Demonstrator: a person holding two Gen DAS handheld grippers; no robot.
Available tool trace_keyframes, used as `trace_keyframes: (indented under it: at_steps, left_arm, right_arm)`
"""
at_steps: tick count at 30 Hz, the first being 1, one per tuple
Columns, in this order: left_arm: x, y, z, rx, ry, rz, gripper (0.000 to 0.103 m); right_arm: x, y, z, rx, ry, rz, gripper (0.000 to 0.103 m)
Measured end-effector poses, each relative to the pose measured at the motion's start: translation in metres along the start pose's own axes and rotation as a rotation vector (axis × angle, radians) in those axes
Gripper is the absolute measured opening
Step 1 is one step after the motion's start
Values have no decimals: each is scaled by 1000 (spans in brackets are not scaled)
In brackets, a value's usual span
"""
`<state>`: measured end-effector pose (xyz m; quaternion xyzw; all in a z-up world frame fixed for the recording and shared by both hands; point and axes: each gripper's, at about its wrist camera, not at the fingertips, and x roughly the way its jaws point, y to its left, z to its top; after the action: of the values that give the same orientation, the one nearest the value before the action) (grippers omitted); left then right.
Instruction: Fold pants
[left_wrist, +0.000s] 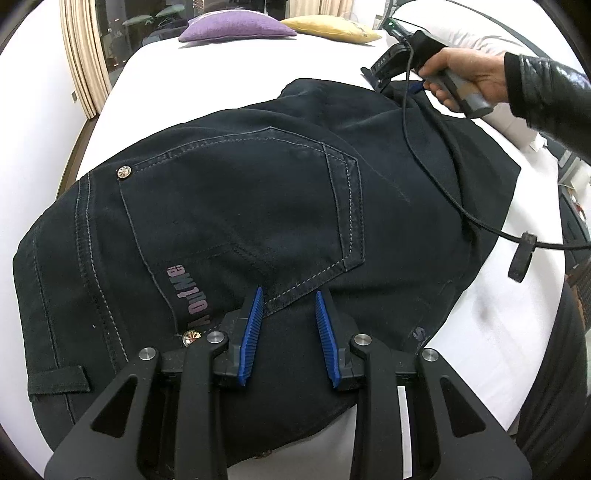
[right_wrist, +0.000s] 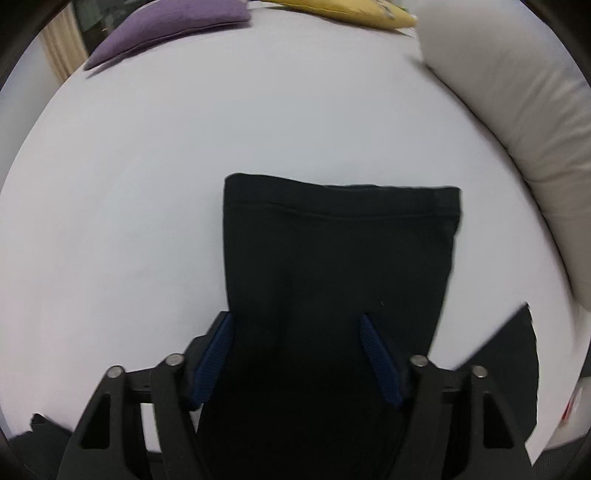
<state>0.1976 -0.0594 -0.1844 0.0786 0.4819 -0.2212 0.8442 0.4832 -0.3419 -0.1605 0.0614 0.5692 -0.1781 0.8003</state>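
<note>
Dark pants (left_wrist: 236, 206) lie across the bed (right_wrist: 147, 184); left tool (left_wrist: 289, 295) narrow and empty, right tool (right_wrist: 295, 321) wide above a leg.

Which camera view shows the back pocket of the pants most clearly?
The left wrist view shows it best: the back pocket fills the middle of the picture, with its pale stitching sharp on the dark pants. The right wrist view shows no pocket, only the hem end of a leg on the white bed.
</note>
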Motion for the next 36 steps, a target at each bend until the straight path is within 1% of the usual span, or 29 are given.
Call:
trace_keyframes:
  at_steps: [1,2,3,4,6,9,10,11,14,15,16,17,19,20,21,22,23,24,25,26,27,28,30,32,34,36]
  left_arm:
    - [0,0,0,0,0,0,28]
    - [0,-1,1,2,0,2,28]
    - [0,-1,1,4,0,4,28]
    - [0,-1,1,5,0,5,28]
    - [0,-1,1,2,1,6,28]
    - [0,-2,1,1,2,9,28]
    - [0,-2,1,1,3,8,28]
    - [0,-2,2,-2,5,6,28]
    - [0,0,4,-10,13,-2,28]
    - [0,1,4,-15,16,-5,28]
    - [0,2,5,-23,19,-10,28]
    - [0,3,6,-34,22,-16,28]
    - [1,5,8,-52,29,-21,28]
    - [0,5,9,-55,36,-18,28]
    - [0,4,10,-52,41,-13,28]
    - [0,3,12,-46,50,-6,28]
    - [1,2,13,-44,55,-2,28]
    - [1,2,14,-44,62,1,29]
    - [1,1,16,-47,67,3,28]
    - [2,1,17,-50,74,6,29]
    - [2,0,18,-52,79,9,29]
    - [3,-1,19,-54,83,13,29]
    - [4,-3,21,-55,89,20,29]
    - [5,-3,23,-58,92,22,29]
    - [5,-2,22,-66,92,18,29]
    - [5,0,20,-70,92,17,29]
  right_arm:
    - [-2,1,0,-7,-12,9,37]
    - [-4,1,-1,-8,-19,30,25]
    - [-7,-2,-1,2,-23,47,3]
    - [-12,-6,-1,20,-33,54,3]
    - [-30,-20,-5,65,-91,92,3]
    - [-68,-58,-27,155,-190,178,3]
    - [-85,-81,-43,206,-234,213,2]
    - [-93,-94,-47,236,-253,222,2]
    - [-118,-167,-97,386,-326,255,2]
    - [-128,-183,-117,434,-336,251,2]
    - [-129,-202,-134,483,-338,243,2]
    - [-122,-227,-157,537,-325,231,2]
    - [-110,-253,-186,608,-293,201,2]
    - [-102,-264,-203,641,-267,202,3]
    - [-92,-272,-219,676,-233,203,5]
    - [-85,-279,-229,700,-211,201,8]
    - [-76,-286,-243,742,-191,220,8]
    - [-70,-290,-253,780,-185,257,15]
    - [-66,-294,-262,820,-184,303,29]
    - [-66,-295,-274,859,-210,366,35]
    - [-67,-295,-281,870,-240,403,43]
    - [-69,-295,-285,871,-258,430,43]
    - [-70,-288,-288,881,-290,516,43]
    - [-72,-280,-285,888,-300,580,43]
    - [-68,-272,-274,881,-264,585,43]
    - [-62,-264,-266,919,-220,577,43]
